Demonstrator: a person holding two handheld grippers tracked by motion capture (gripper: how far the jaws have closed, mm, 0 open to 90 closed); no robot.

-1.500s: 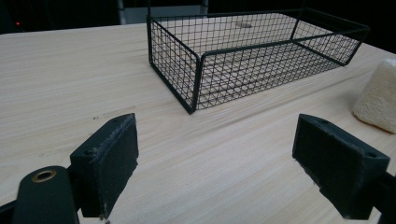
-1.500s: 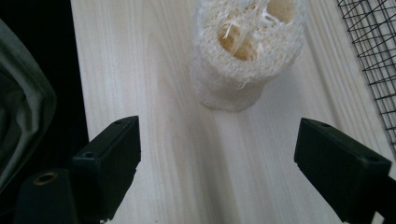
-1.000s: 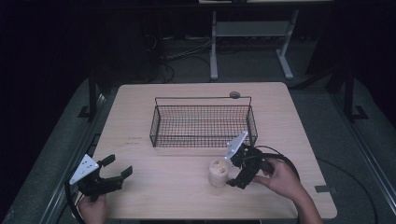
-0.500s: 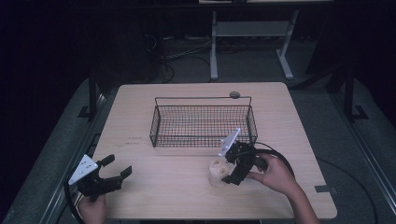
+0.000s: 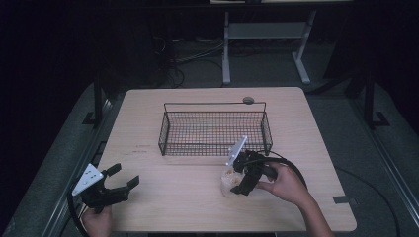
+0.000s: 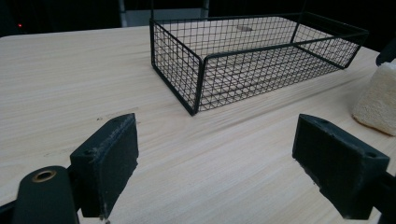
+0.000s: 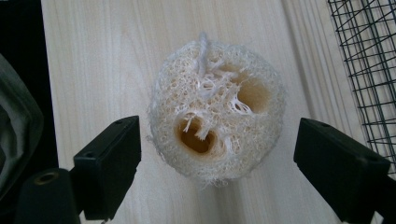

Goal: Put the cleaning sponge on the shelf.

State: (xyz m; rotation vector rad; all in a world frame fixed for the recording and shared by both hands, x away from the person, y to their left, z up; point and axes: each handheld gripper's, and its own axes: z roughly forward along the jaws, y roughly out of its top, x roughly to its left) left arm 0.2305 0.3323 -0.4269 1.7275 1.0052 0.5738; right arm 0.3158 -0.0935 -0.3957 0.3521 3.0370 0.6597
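Wooden and pale, the table (image 5: 163, 207) is taking up most of the room in front of the person. Sitting on it, toward the far side, is a black wire basket (image 5: 212, 129) with nothing lying inside. In the left gripper view the basket (image 6: 243, 56) is standing a little way ahead, with bare wood between it and the jaws.

Down at the near left corner of the table, the left gripper (image 5: 123, 180) is resting in the person's left hand (image 5: 96, 222). Its jaws are standing wide apart and are holding nothing.

Over on the right, just in front of the basket, the right hand (image 5: 286, 185) is pointing the right gripper (image 5: 236, 182) down at a sponge (image 5: 228, 181). It is a round, pale, scratchy sponge with holes in it, standing on the table near the basket's front right corner. In the right gripper view the sponge (image 7: 217, 121) is sitting between the two black jaws. Those jaws are spread wide, one on each side of it, and neither one is touching it. A little white string is sticking out of its top.
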